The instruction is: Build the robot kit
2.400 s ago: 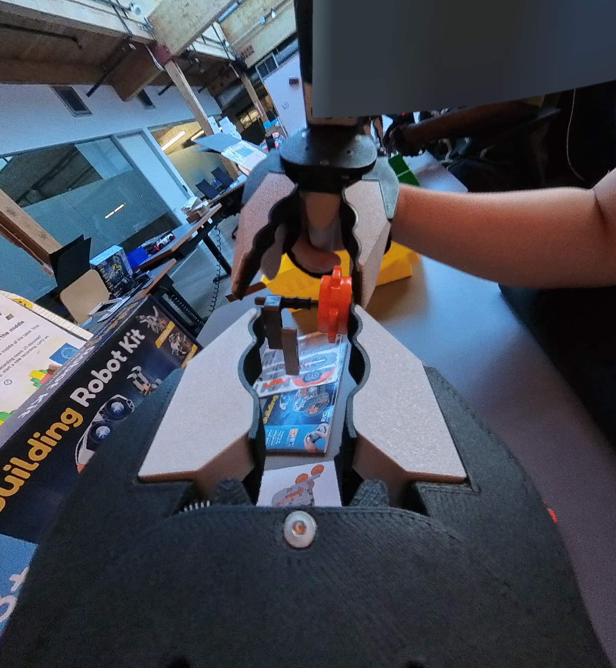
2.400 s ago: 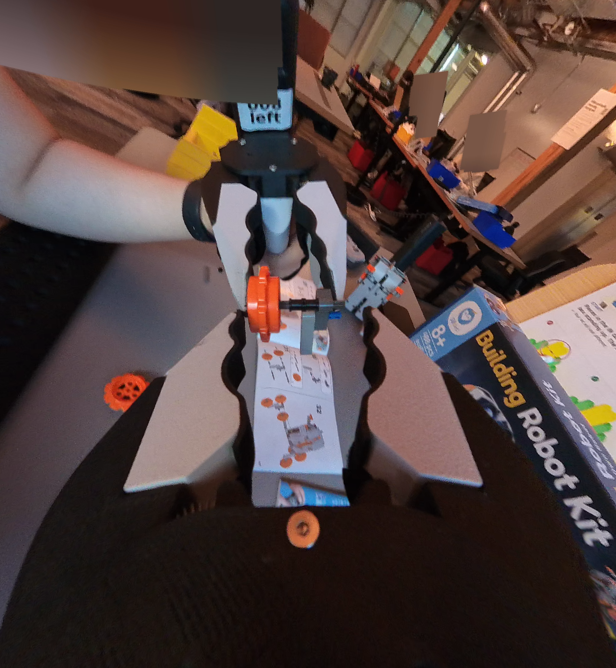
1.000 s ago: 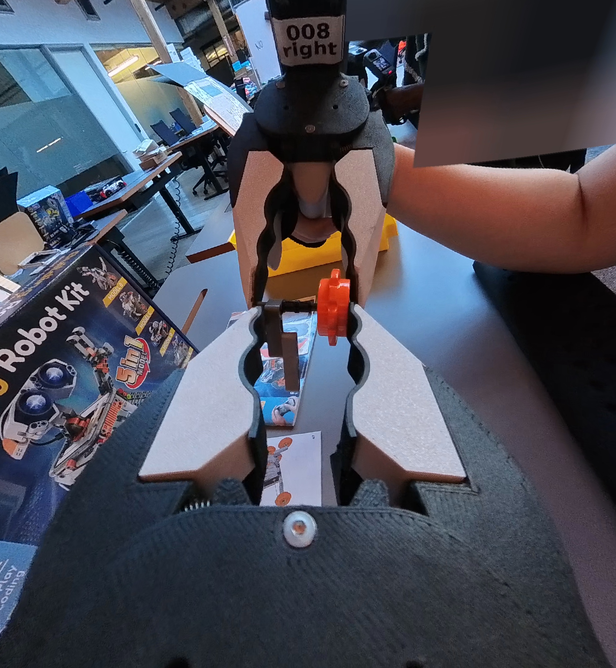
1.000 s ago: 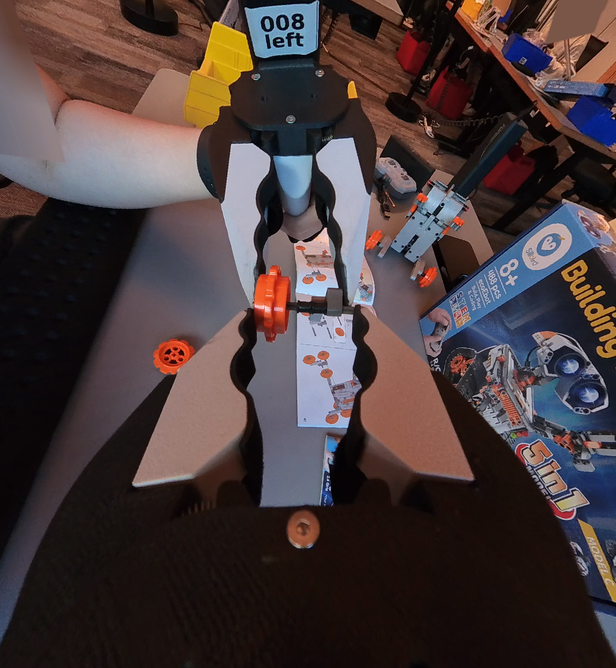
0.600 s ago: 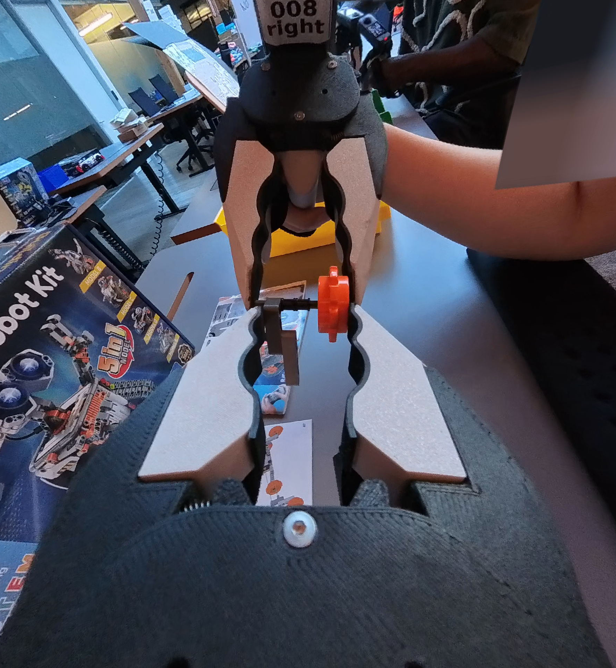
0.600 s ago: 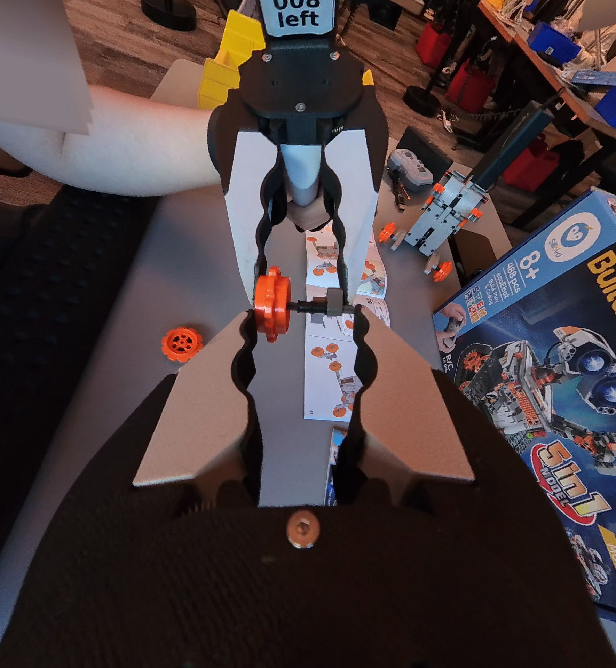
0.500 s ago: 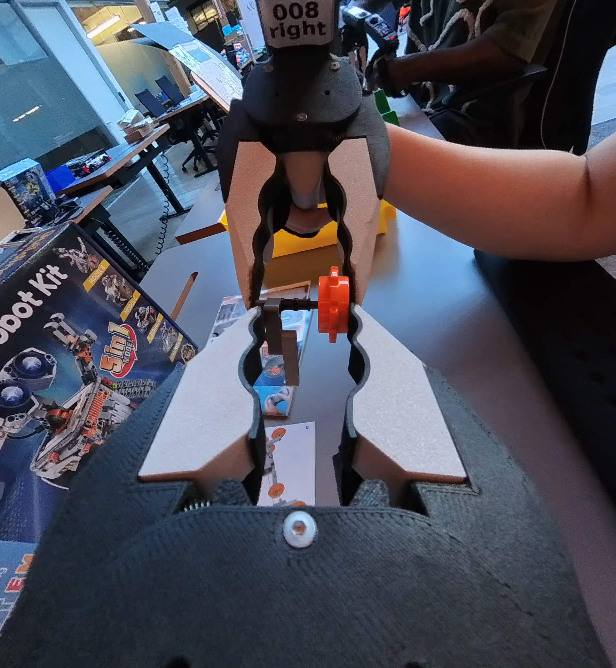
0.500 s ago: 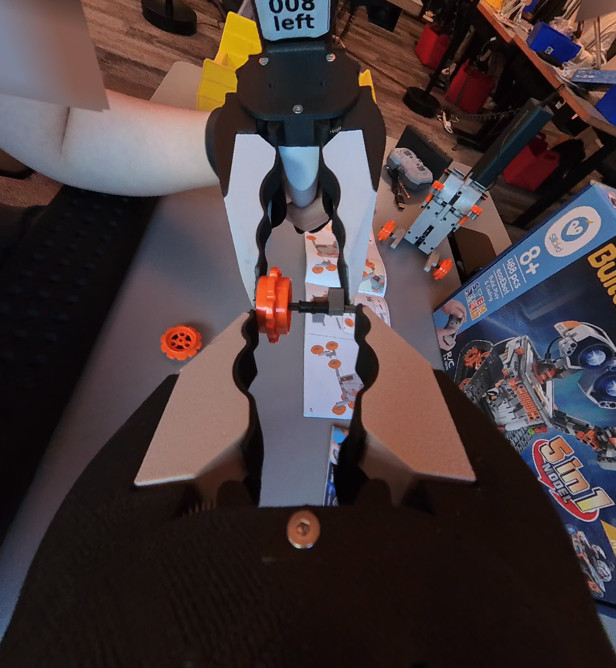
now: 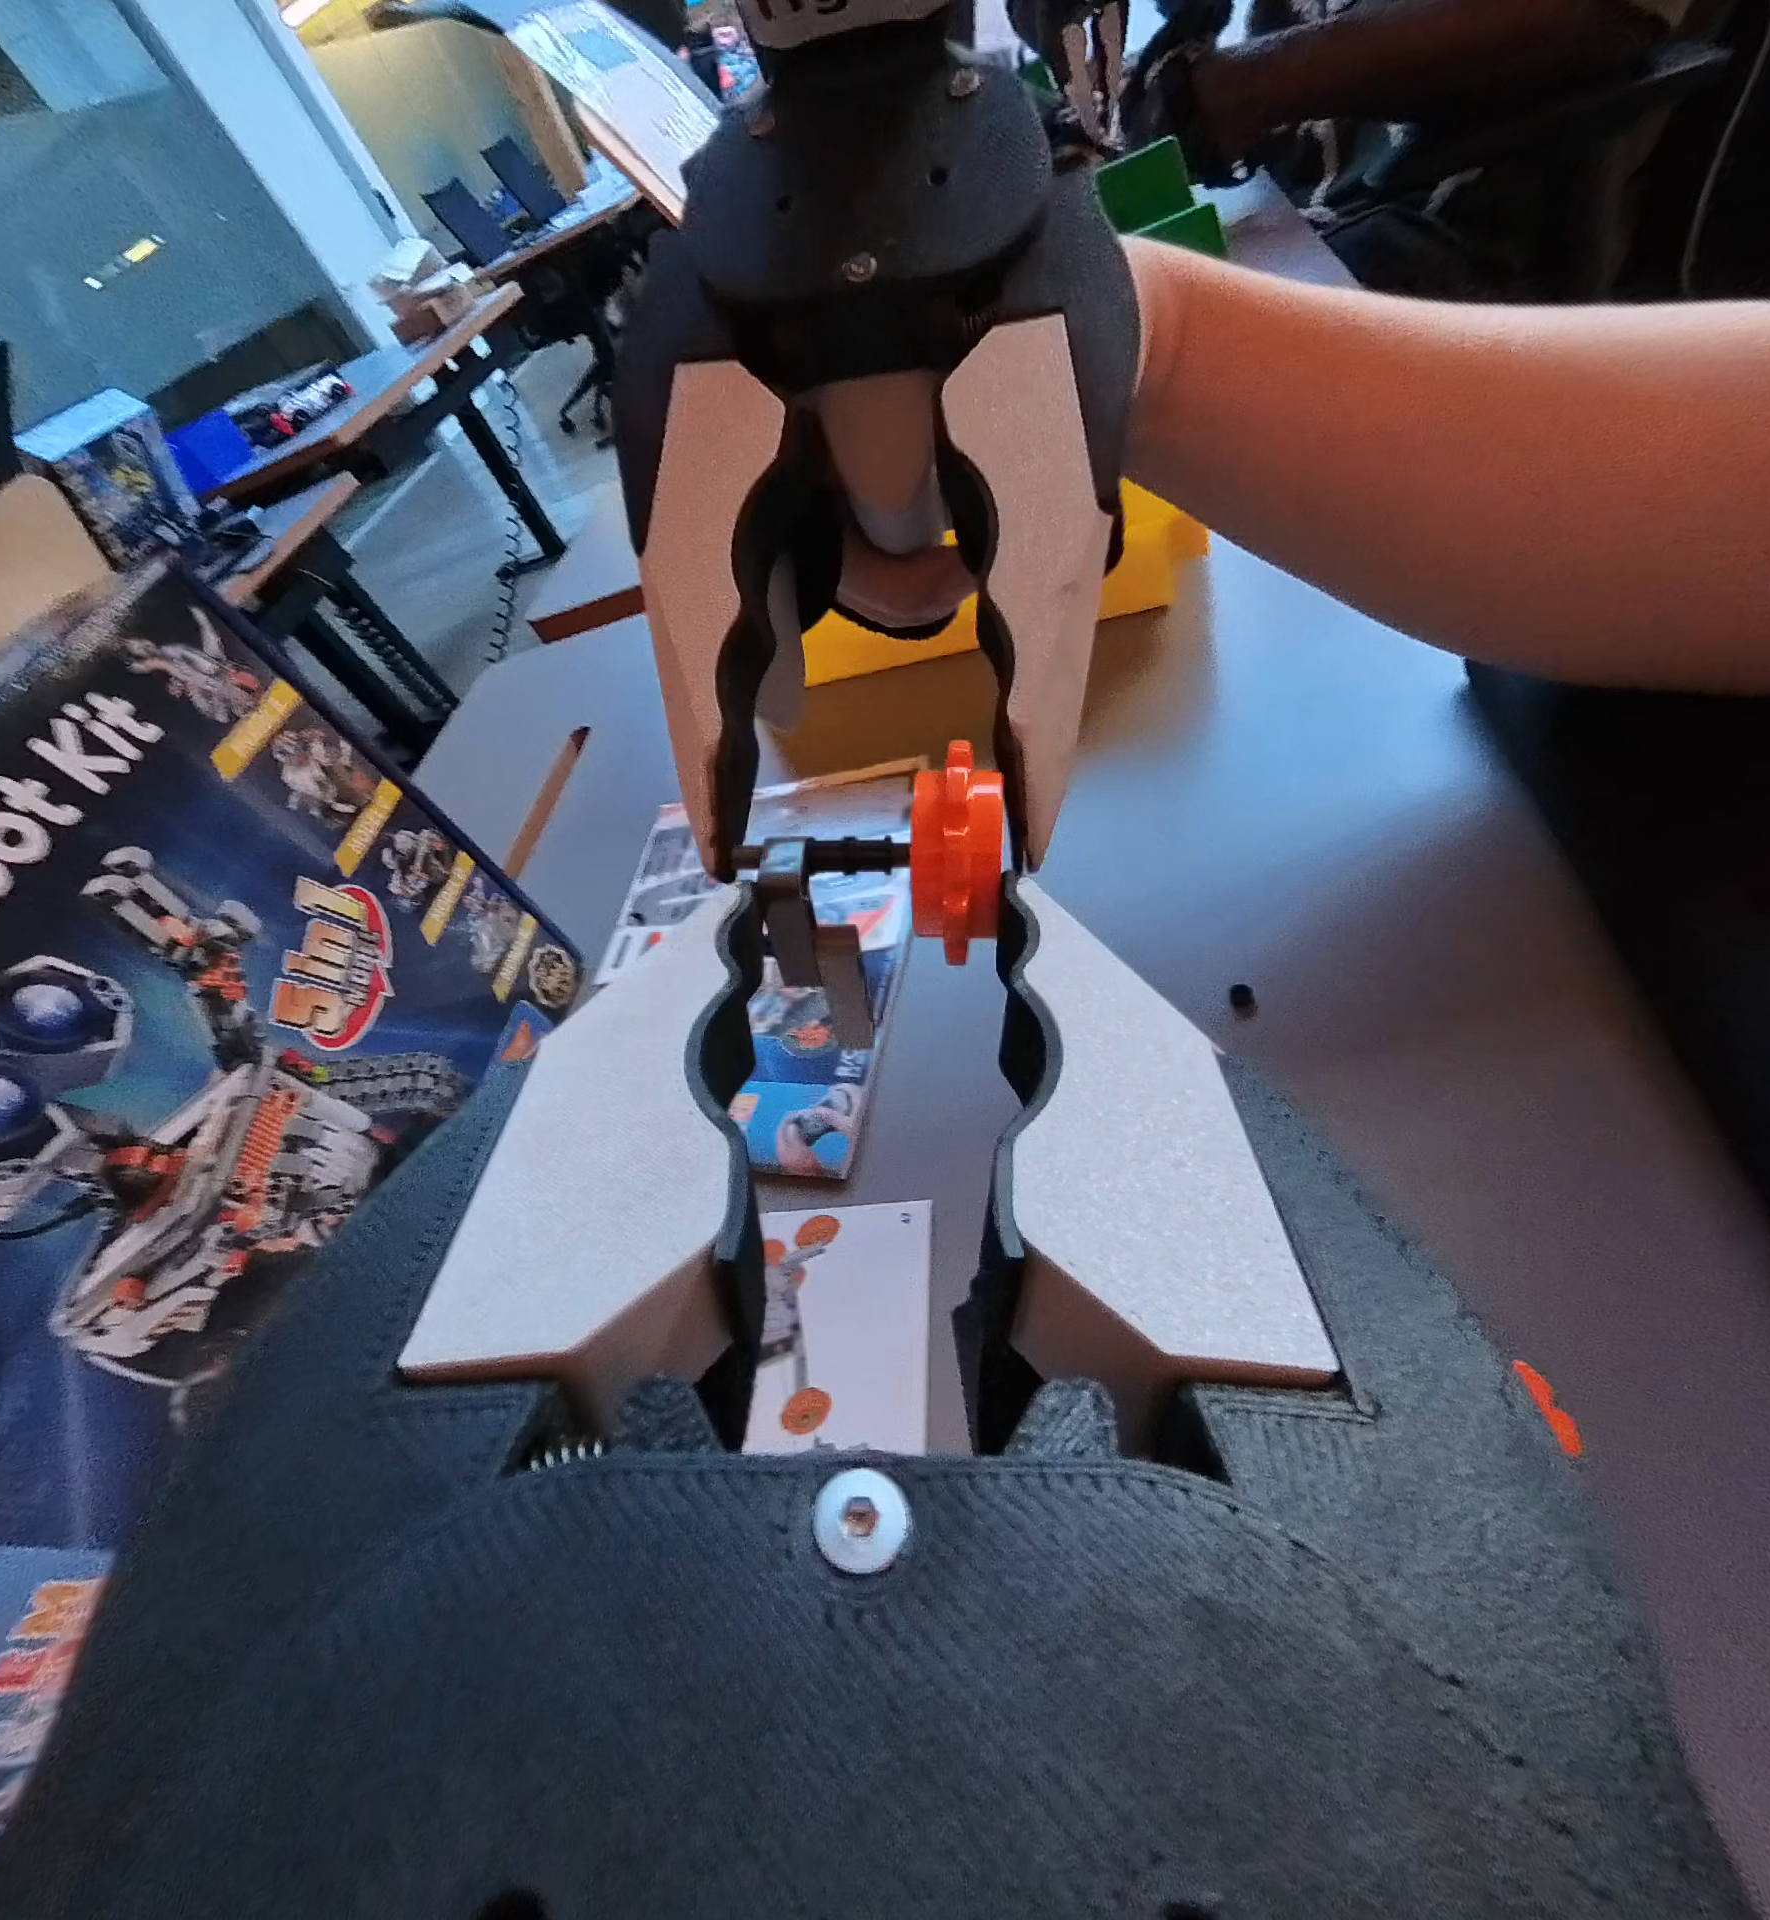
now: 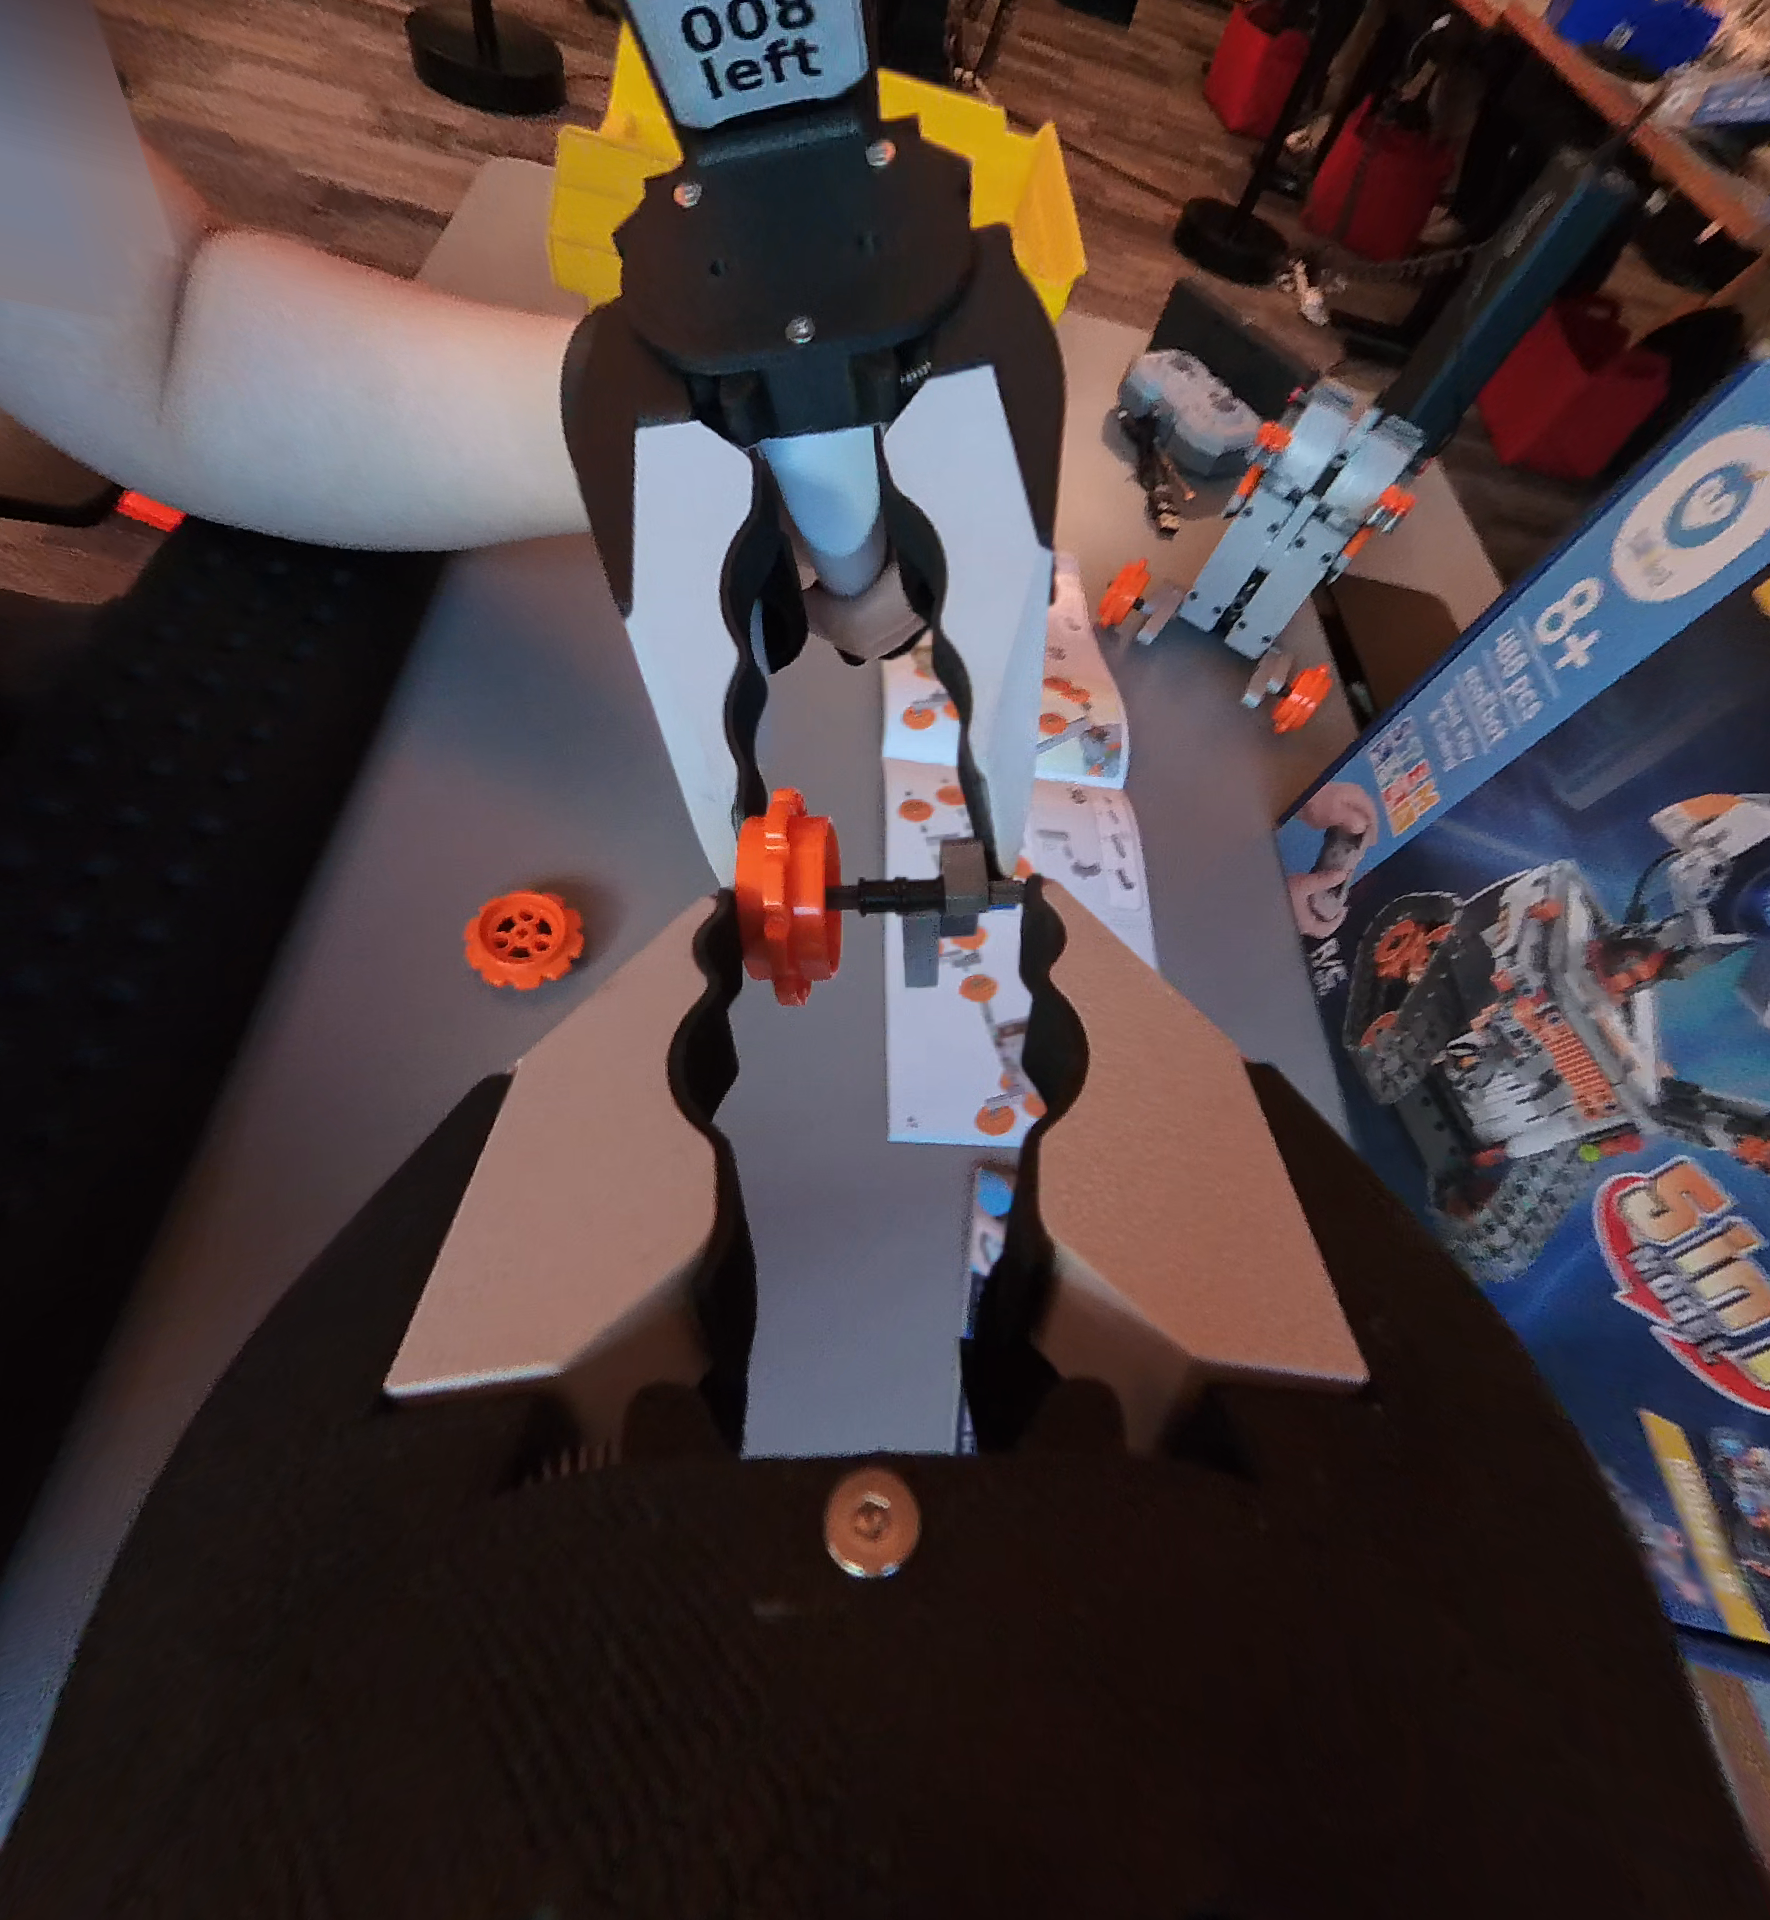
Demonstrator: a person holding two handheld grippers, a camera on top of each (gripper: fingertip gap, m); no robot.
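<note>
Open-plan workshop desks and glass partitions fill the background of the left wrist view, and below lies a dark grey table with a yellow bin at its far edge, a blue kit box on the left and instruction sheets underneath. The left gripper has its jaws partly apart, spanning a small assembly held in mid-air: a black axle carrying an orange gear at one end and a dark connector piece hanging near the other. The right gripper meets it tip to tip from the far side, so the axle sits level between both pairs of fingertips. From the right wrist view, the same gear and axle bridge the right gripper, whose jaws are likewise part-open and bearing on the assembly's ends, with the left gripper opposite. A loose orange wheel lies on the table nearby, and a grey half-built model stands beyond the booklet.
</note>
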